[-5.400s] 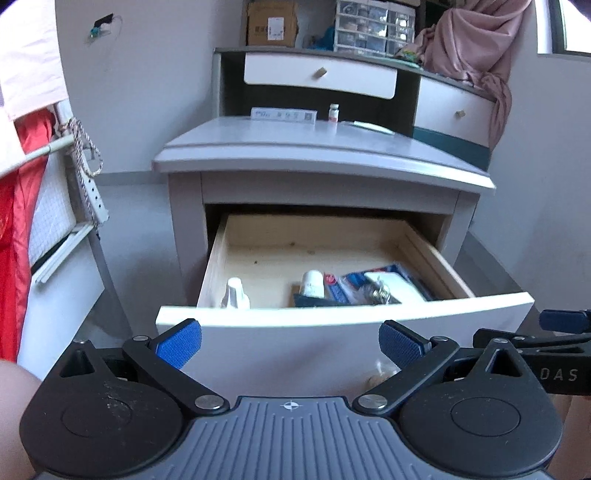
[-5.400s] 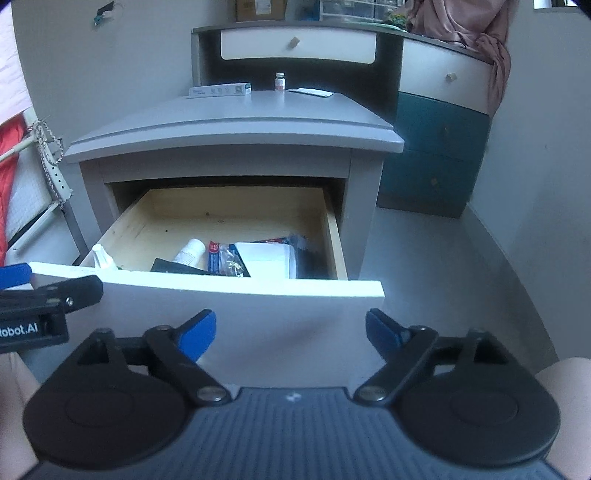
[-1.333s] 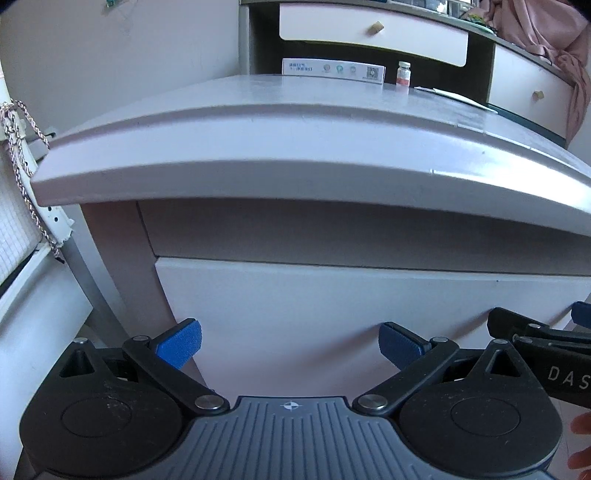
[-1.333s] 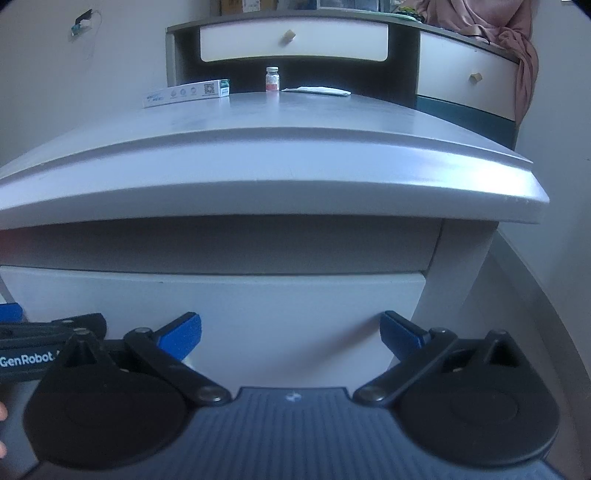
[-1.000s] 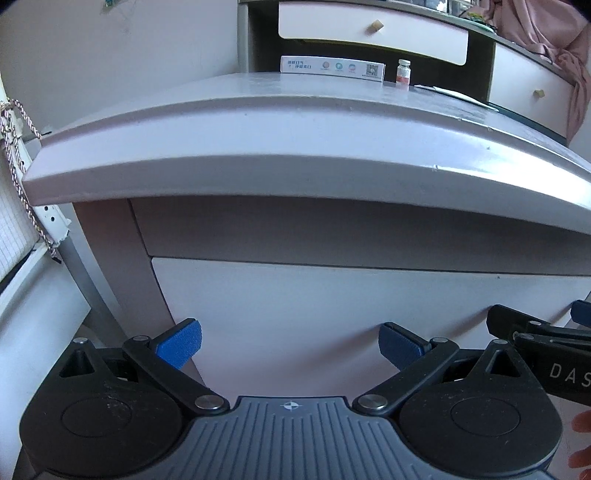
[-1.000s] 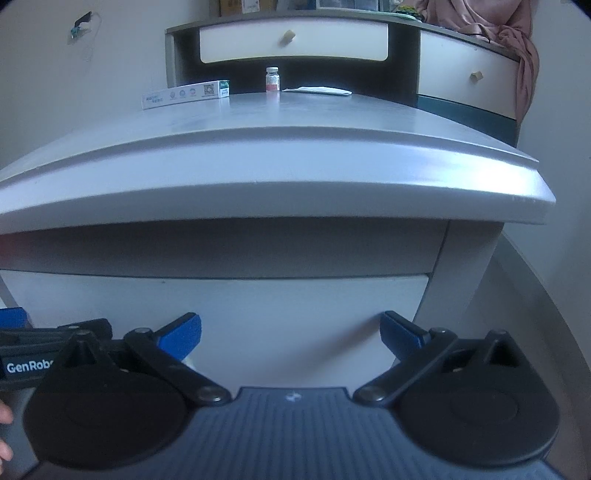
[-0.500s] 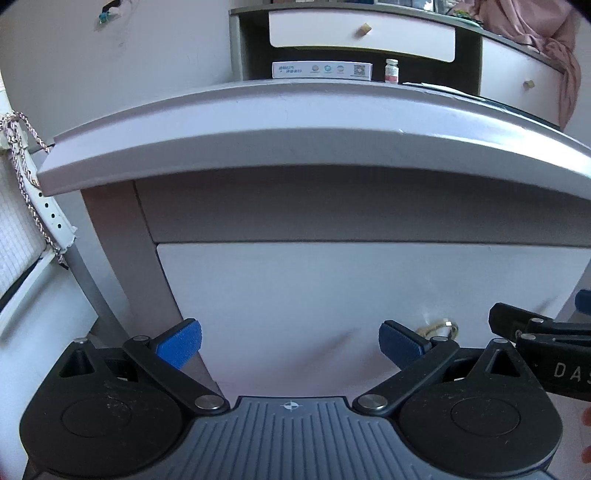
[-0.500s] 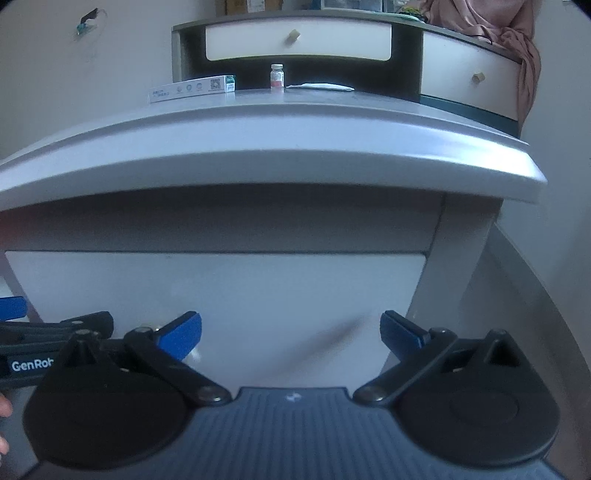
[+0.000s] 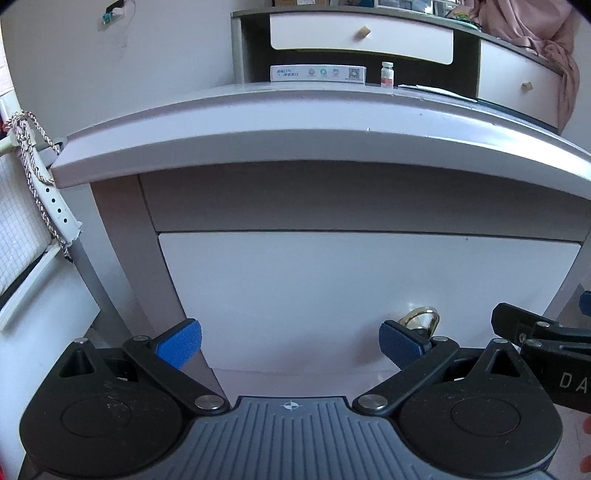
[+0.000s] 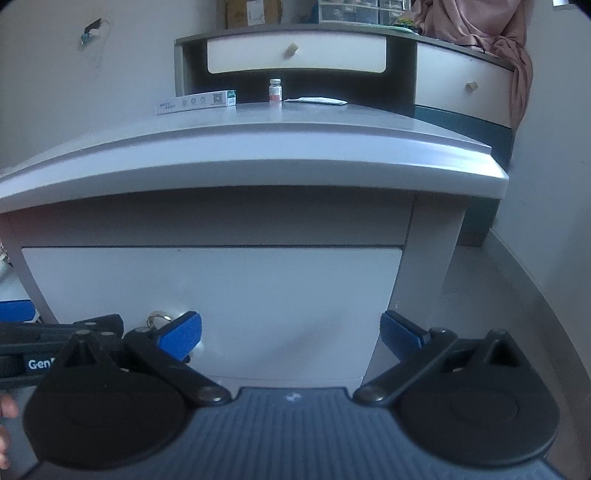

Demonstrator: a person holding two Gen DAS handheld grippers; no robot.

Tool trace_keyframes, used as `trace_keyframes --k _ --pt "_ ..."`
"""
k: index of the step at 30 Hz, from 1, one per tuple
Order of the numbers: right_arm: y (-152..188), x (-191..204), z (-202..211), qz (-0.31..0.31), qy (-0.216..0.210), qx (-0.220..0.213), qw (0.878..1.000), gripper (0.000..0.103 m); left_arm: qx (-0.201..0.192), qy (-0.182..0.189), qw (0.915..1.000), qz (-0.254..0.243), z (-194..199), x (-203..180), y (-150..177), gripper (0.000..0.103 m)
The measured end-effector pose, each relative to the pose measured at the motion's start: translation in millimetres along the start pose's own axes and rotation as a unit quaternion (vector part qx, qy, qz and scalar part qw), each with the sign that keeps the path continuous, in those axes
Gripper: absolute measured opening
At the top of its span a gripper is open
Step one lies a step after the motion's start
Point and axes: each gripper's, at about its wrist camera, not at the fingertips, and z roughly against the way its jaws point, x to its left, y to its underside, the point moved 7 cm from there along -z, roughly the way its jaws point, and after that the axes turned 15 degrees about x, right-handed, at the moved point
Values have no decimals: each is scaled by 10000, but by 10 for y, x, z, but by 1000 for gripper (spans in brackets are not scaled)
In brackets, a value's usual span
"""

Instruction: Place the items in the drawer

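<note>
1. Drawer, left wrist view: the white flat-fronted drawer (image 9: 369,295) of the grey wooden nightstand (image 9: 314,147) sits flush in its frame, fully shut, so I see none of its contents.
2. A brass ring pull (image 9: 423,317) hangs low on the drawer front, just behind my right-hand blue pad.
3. My left gripper (image 9: 290,341) has its blue-padded fingers (image 9: 181,341) spread wide, nothing between them, and stands near the drawer front; I cannot tell whether it touches.
4. On the far edge of the nightstand top I list a long white printed carton (image 9: 317,73), a small glass vial with a red label (image 9: 387,74) beside it, and a flat white paper (image 9: 436,88) to the right.
5. The black body of my right gripper (image 9: 546,336) enters at the right edge.
6. Right wrist view: my right gripper (image 10: 290,332) is likewise wide apart and holds nothing, facing the right half of the closed drawer (image 10: 258,295).
7. The ring pull (image 10: 159,318) shows just behind the left blue pad (image 10: 181,334); the left gripper (image 10: 55,343) lies alongside at the left edge.
8. Carton (image 10: 195,100), vial (image 10: 275,89) and paper (image 10: 317,100) stand in a row at the back of the nightstand (image 10: 258,155).
9. Behind it I note a dark dresser with cream drawers (image 10: 295,55) and a pink cloth (image 10: 480,26) draped over its right end.
</note>
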Motion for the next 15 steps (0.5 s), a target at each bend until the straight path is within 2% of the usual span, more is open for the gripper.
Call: trace_keyframes --k 15 --pt "122 7 -64 -31 45 -35 10000 103 91 -48 9999 17 -38 -14 128 103"
